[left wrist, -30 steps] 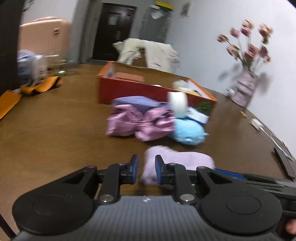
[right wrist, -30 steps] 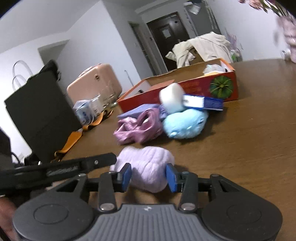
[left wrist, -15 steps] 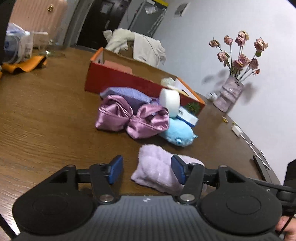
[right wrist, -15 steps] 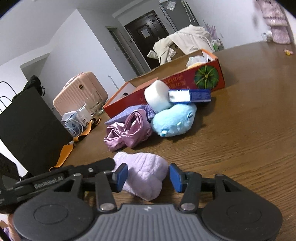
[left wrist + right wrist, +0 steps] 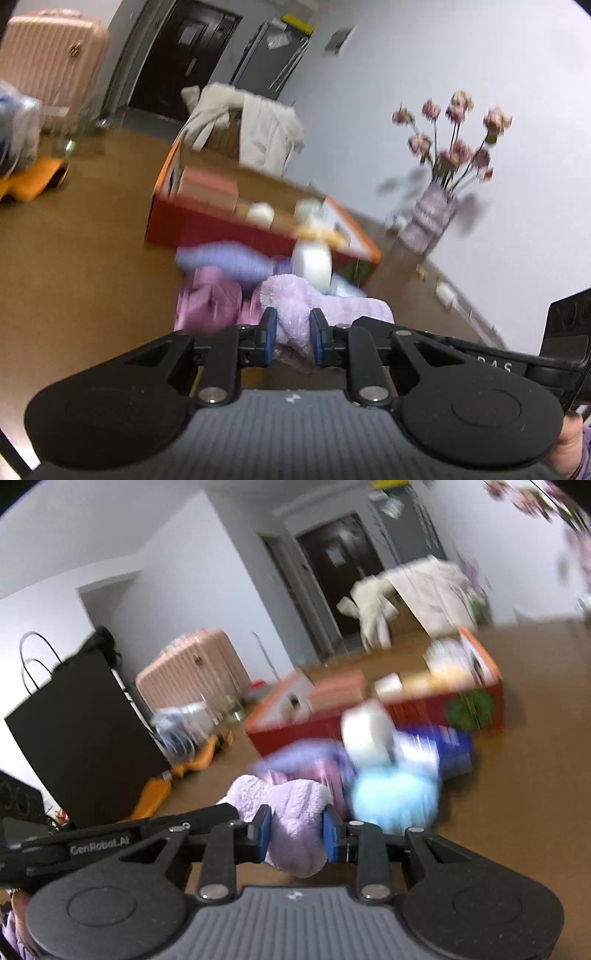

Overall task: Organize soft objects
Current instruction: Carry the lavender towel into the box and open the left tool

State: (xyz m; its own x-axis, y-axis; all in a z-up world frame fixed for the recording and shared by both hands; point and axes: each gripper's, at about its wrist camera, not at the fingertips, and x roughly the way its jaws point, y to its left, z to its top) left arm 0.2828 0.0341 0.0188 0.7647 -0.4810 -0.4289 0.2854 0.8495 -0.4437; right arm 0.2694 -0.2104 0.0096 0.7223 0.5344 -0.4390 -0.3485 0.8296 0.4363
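A fluffy lilac towel (image 5: 291, 306) is held between both grippers, raised off the brown table (image 5: 74, 258). My left gripper (image 5: 292, 334) is shut on one end of it. My right gripper (image 5: 295, 829) is shut on the other end of the towel (image 5: 291, 812). Behind it lie a pink satin bow (image 5: 207, 302), a purple cloth (image 5: 225, 260), a light blue plush (image 5: 395, 799) and a white roll (image 5: 314, 264). Both views are blurred by motion.
An open red cardboard box (image 5: 229, 225) stands behind the pile, also in the right wrist view (image 5: 406, 705). A vase of pink flowers (image 5: 432, 218) is at the right by the wall. A black bag (image 5: 81, 731), a pink suitcase (image 5: 192, 672) and orange straps (image 5: 33, 177) are to the left.
Both grippers closed on the lilac towel and lifted it off the table toward the pile and the box. The left gripper had opened half a second ago and now grips the towel.
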